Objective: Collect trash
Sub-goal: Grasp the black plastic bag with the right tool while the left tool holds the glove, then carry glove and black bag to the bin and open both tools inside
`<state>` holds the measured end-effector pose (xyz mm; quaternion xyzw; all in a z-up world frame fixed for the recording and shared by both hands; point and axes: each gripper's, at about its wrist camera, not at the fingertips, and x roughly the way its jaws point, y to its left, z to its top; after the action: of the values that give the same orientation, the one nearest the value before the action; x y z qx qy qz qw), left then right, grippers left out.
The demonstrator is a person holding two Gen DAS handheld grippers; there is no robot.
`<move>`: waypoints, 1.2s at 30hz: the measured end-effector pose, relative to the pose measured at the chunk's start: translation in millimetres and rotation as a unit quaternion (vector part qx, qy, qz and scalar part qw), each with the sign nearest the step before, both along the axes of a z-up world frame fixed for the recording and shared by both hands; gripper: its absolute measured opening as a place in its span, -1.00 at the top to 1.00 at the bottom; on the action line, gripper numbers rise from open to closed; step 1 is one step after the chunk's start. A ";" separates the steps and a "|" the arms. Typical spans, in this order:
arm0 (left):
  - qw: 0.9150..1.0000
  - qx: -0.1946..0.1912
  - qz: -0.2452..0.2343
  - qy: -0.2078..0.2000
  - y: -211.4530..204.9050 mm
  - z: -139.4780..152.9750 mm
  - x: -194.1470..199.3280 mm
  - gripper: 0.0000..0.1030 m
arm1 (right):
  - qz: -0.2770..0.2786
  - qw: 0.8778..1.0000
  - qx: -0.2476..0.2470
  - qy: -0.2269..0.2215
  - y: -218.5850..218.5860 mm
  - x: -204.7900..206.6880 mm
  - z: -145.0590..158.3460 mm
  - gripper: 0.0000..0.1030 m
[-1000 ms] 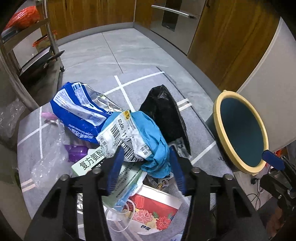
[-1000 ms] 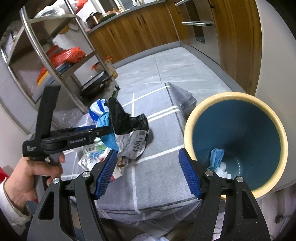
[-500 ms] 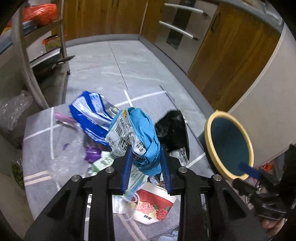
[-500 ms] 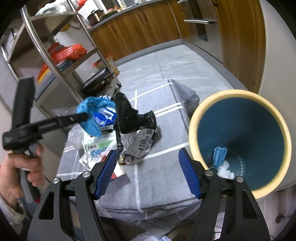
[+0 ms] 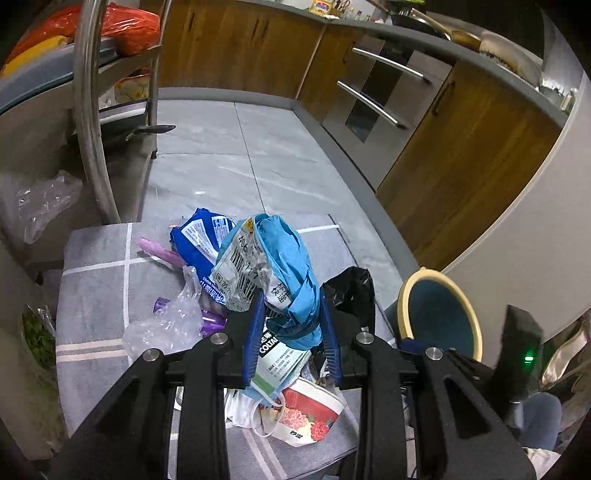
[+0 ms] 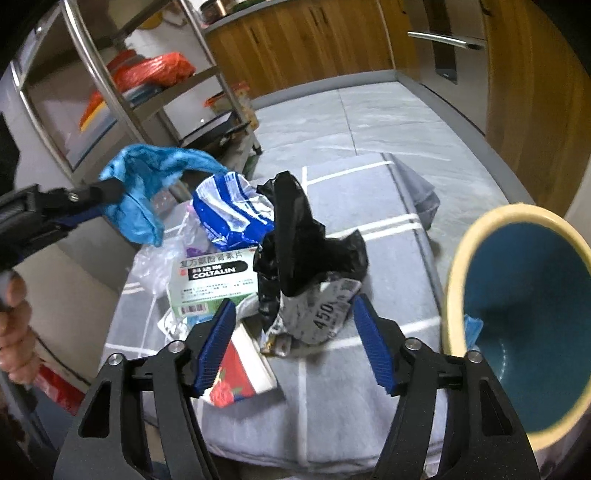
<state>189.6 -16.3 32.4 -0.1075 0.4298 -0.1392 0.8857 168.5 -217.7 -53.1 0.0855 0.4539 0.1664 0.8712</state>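
A: Blue courier bag (image 5: 284, 280)?
B: Crumpled, label showing, lifted off pile (pinched).
A: Rest of the trash?
B: Black bag (image 6: 299, 240) centre, med box (image 6: 210, 280) at 9, bin (image 6: 524, 325) at 3.

Pale grey floor tiles (image 5: 229, 155), wooden cabinets (image 5: 236, 48) under a grey countertop (image 5: 406, 35), a steel shelving rack (image 6: 110, 92), dim light

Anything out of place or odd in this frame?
Yes: crumpled trash litters the grey mat, with a black bag, medicine box and paper cup heaped there instead of in the bin.
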 end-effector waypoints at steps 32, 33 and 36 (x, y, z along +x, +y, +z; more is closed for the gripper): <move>0.998 -0.009 -0.048 -0.036 -48.2 28.4 -8.9 0.45 | -0.040 0.996 -0.004 -0.079 -46.2 -28.2 67.1 0.91; 0.998 -0.008 -0.053 -0.037 -53.1 28.8 -9.8 0.45 | -0.043 0.996 -0.005 -0.082 -49.5 -31.4 69.8 0.91; 0.997 -0.016 -0.068 -0.040 -65.2 29.6 -13.0 0.45 | -0.052 0.995 -0.007 -0.089 -60.8 -42.7 76.4 0.91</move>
<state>176.6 -81.5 62.0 -0.0866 0.3981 -0.2099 0.8888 125.8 -278.5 23.3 0.0880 0.3702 0.1249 0.9163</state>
